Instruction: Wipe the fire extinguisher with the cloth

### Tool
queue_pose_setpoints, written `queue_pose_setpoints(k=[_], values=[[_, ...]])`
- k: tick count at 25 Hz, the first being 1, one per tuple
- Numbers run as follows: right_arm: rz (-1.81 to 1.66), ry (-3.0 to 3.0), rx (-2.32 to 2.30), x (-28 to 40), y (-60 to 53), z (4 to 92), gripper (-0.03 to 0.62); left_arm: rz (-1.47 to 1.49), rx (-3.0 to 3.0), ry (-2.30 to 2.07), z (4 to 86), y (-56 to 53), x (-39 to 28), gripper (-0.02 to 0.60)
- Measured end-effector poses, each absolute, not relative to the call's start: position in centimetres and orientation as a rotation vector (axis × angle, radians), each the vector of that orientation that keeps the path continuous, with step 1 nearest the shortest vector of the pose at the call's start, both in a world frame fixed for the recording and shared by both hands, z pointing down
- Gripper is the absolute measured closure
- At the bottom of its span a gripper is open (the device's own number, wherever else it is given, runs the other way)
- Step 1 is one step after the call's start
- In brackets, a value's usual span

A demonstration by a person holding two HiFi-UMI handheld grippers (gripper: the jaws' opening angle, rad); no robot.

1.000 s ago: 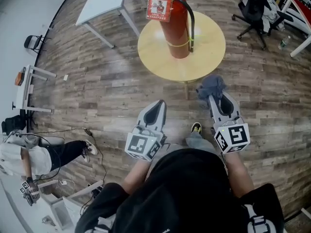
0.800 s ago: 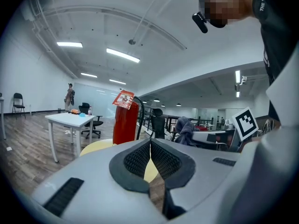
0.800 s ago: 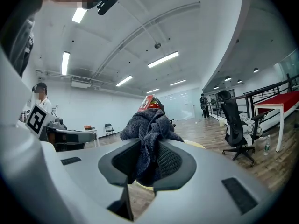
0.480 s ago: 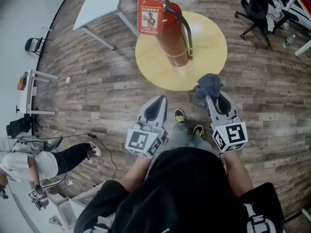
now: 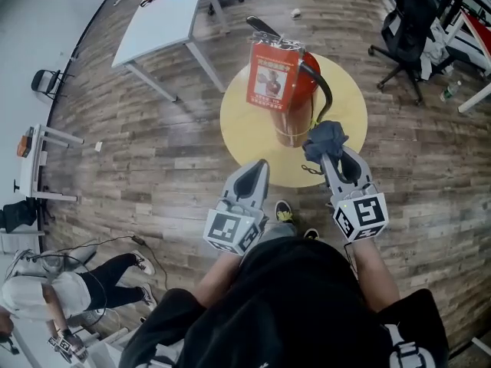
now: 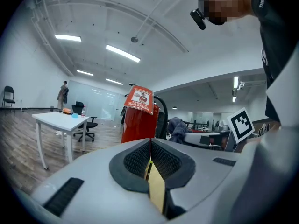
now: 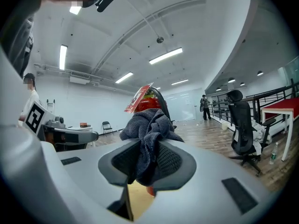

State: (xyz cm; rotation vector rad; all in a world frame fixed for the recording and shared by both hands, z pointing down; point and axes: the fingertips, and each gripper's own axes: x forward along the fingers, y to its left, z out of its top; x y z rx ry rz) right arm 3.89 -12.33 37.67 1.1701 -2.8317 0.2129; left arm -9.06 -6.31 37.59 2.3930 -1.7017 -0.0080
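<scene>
- The right gripper (image 5: 328, 156) is clamping a bunched grey cloth (image 5: 325, 137) between its jaws. The left gripper (image 5: 256, 167) is hovering with its jaws pressed together on nothing.
- The red fire extinguisher (image 5: 298, 102) is standing upright around the middle of the round yellow table (image 5: 239, 125). Its black hose (image 5: 325, 98) is curving down its right side, and a printed tag (image 5: 272, 77) is hanging from the top toward the person.
- The step in hand is looking like the approach. The cloth is hanging over the table's near edge, just beside the cylinder's lower right. Whether it is touching yet is not showing.
- The next move is probably calling for pressing the cloth flat against the red body and stroking along it. The left gripper could be steadying the top, since a tall cylinder may be rocking under a sideways push.
- The hose and the tag are sitting where a stroke would pass, so the cloth is risking a snag there.
- Bare tabletop is ringing the extinguisher out to every edge, and open floor is lying off the near and left edges. A white table (image 5: 161, 14) and an office chair (image 5: 405, 18) are standing well apart beyond the far edge.
</scene>
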Motion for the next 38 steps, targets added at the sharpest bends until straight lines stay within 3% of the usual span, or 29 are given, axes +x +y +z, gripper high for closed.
queue_pose_setpoints(k=[9,24,33,38], values=[[0.113,-2.788,1.234,-2.6,-17.5,37.3,0.500,-0.049,2.440,-1.617,38.7,-9.9,-13.5,0.557],[0.111,-2.724,1.352,-4.3,-19.2,27.1,0.500,-0.076,2.448,-1.554,38.0,-12.8,-15.0,0.557],[0.068,-2.695,1.315,-4.8,-19.3,27.0,0.500,-0.042,2.415,-1.564,39.5,-12.0,-15.6,0.557],[0.210,-2.725,1.276,-3.6,-19.2,31.5,0.500,-0.026,2.396,-1.579,39.6,-12.2,-16.3,0.557]])
